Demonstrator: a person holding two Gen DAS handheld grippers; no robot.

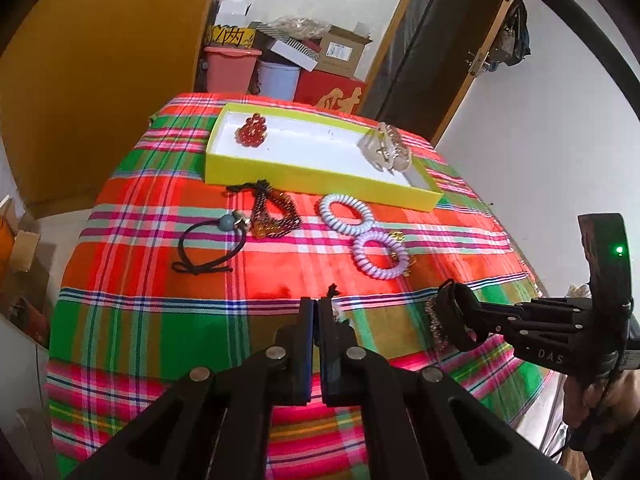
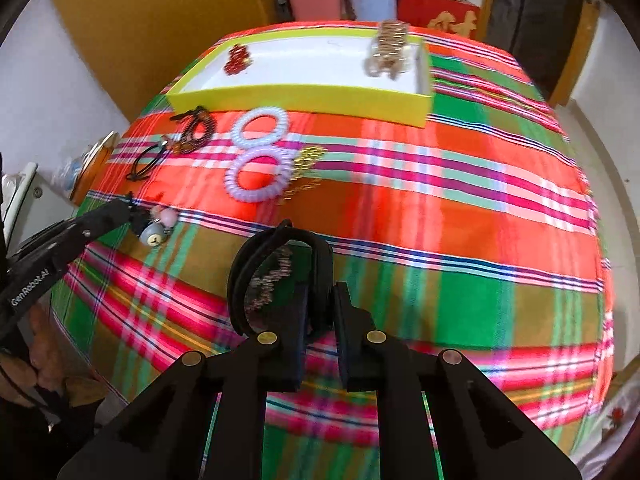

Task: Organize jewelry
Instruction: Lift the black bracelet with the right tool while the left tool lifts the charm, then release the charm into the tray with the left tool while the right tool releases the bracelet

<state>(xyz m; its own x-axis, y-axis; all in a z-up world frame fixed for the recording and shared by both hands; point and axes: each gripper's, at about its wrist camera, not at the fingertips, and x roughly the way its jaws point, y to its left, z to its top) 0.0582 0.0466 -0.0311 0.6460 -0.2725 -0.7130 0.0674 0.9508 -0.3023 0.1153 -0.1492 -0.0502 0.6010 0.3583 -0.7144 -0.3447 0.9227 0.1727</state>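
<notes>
1. While both grippers hang above the near part of the plaid tablecloth (image 2: pixel 460 208), each carries one piece: the right gripper (image 2: pixel 320 304) has its jaws drawn narrow on a black hair band with a glittery strip (image 2: pixel 276 276), which arches up ahead of its fingertips
2. Left gripper (image 1: pixel 316 312): jaws pressed together on a thin black cord; in the right wrist view a hair tie with a grey-blue bead and pink charms (image 2: pixel 156 228) dangles just beyond its tips
3. Step in hand, as judged: carrying picked-up pieces toward the yellow-rimmed tray (image 1: pixel 320 184), which lies well ahead of both sets of fingers, at the far side of the cloth
4. Tray contents: a red bead bracelet (image 1: pixel 251 131) in its far left corner and a gold-toned claw clip (image 1: pixel 390 148) at its right end; the white floor between them is bare
5. Still on the cloth, between fingers and tray: two spiral hair ties (image 1: pixel 362 228) touching each other, a dark beaded bracelet (image 1: pixel 276 216), a black elastic with a bead (image 1: pixel 208 248), and small gold clips (image 2: pixel 308 168) just right of the nearer spiral
6. Next move likely calls for lifting the band over these pieces and over the tray's near wall, then releasing above the bare middle
7. Room: the cloth ahead and right of the right fingers is open; the left side is crowded
</notes>
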